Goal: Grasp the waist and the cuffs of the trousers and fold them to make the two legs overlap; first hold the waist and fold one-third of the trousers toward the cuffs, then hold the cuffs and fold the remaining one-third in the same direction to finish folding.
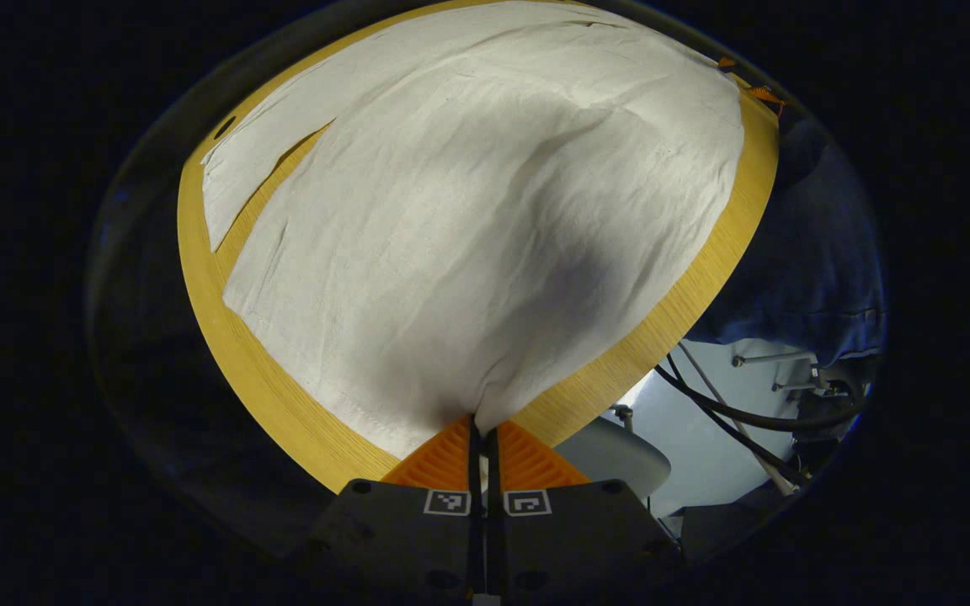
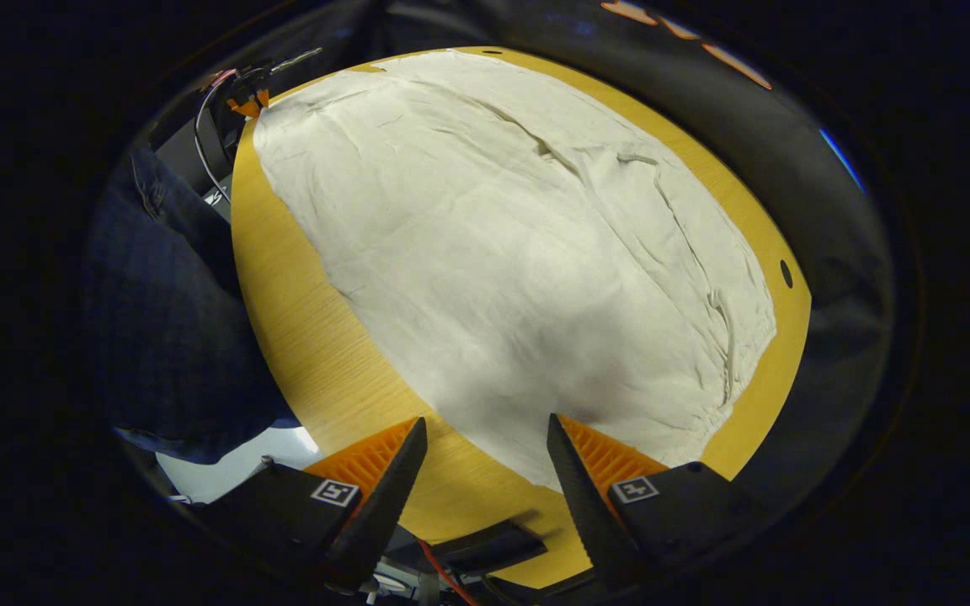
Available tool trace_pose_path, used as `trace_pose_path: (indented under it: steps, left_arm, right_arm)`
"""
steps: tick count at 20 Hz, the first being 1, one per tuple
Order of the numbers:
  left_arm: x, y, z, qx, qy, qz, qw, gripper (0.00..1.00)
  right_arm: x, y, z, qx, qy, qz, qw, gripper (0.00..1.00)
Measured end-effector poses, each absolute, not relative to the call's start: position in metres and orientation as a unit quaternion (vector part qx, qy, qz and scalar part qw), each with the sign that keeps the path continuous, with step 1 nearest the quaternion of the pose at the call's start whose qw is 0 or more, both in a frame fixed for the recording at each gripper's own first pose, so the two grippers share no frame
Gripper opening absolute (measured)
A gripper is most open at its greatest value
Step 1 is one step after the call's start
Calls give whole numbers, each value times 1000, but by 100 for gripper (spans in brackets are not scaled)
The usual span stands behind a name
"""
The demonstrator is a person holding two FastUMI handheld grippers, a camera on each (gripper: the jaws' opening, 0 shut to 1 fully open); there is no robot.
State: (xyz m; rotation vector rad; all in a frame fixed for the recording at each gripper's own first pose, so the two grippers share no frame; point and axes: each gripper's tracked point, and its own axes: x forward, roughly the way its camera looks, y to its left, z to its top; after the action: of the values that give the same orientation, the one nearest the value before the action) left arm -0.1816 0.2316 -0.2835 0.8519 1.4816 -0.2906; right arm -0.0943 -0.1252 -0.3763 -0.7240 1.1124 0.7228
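On the wooden table (image 2: 300, 337), pale trousers (image 2: 519, 252) lay spread flat; the left gripper (image 1: 482, 429) pinched their edge tightly, while the right gripper (image 2: 485, 446) gaped wide over another corner, gripping nothing.

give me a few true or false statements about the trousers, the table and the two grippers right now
1. The left gripper has its fingers closed on the trousers. True.
2. The right gripper is clamped on the cloth. False: its fingers stand apart, with an edge of the trousers lying between them.
3. The trousers lie on a wooden table. True.
4. The trousers are dark blue. False: they are pale off-white.
5. The trousers hang fully off the table. False: they lie spread across it.
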Motion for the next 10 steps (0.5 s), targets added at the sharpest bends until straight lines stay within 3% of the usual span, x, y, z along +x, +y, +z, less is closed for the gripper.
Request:
trace_pose_path:
  steps: [10]
  left_arm:
    - [-181, 231, -284, 378, 651, -124, 646, 0]
  right_arm:
    - [-91, -125, -385, -317, 535, 322, 714, 79]
